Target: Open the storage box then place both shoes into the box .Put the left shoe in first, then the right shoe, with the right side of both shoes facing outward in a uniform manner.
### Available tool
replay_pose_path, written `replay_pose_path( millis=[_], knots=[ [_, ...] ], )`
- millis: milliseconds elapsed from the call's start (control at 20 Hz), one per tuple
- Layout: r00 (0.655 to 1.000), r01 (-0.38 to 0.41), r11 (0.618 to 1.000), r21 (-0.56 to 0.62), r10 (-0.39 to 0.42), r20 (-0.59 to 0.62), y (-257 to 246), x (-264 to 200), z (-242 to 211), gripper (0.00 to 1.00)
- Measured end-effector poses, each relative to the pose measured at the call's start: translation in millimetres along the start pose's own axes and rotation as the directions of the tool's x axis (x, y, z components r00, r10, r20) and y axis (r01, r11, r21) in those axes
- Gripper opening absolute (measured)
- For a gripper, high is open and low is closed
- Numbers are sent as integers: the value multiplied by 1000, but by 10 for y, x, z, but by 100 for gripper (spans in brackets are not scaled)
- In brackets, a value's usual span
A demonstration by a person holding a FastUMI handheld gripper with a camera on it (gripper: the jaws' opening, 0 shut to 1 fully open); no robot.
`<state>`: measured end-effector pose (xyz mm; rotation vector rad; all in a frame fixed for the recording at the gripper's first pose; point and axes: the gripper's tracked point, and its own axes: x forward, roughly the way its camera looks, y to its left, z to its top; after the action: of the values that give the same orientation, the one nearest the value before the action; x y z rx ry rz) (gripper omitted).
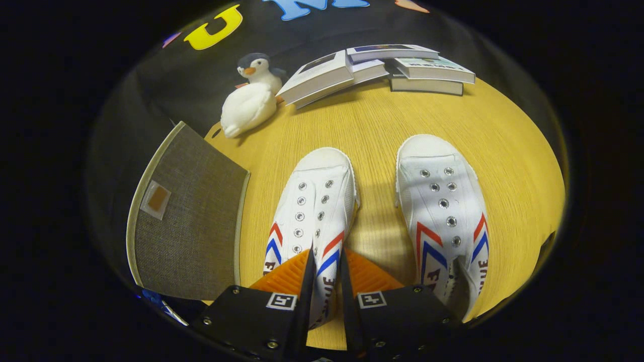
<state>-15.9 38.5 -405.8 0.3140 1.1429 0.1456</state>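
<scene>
Two white shoes sit on the wooden table point(382, 125) that spreads out ahead of my claw point(327, 274), toes pointing away from me. Largest after the table is the storage box point(191, 221), grey woven fabric with a pale trim, standing off to the left of my fingers at the table's left edge; its flat fabric panel with a small brown patch faces me, and I cannot tell from here whether that panel is a lid lying shut.

The left shoe point(314, 211) lies straight ahead of my claw, with red and blue chevron stripes on its sides and open eyelets without laces. Its right side wall runs back between my two fingers point(287, 274), which stand close on either side of it, clenched on that wall near the heel opening. The right shoe point(443, 206) lies to the right of my claw, beside the first and apart from it, with a strip of bare table between them.

Far beyond the fingers, at the back of the table, is a loose pile of books point(382, 68), one leaning against the others. To the left of the books, beyond the box, a plush penguin point(251, 98) rests at the table's back-left corner.
</scene>
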Motion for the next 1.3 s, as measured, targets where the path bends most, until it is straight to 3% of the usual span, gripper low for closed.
replay_pose_path(
  millis=[50, 100, 300, 350, 700, 1300],
  knots=[
    [1000, 7, 999, 31, -8, 17, -18, 63, -1, 30],
    [1000, 5, 997, 76, -7, 16, -4, 30, 33, 7],
    [998, 27, 998, 60, -31, 58, -32, -64, 69, 6],
    [996, 36, 998, 54, -41, 83, -24, -60, 118, 0],
    [995, -36, 986, 165, 20, 97, 191, -372, 305, 0],
    [973, -142, 983, 114, 118, 198, 1009, -1106, 819, 0]
  ],
)
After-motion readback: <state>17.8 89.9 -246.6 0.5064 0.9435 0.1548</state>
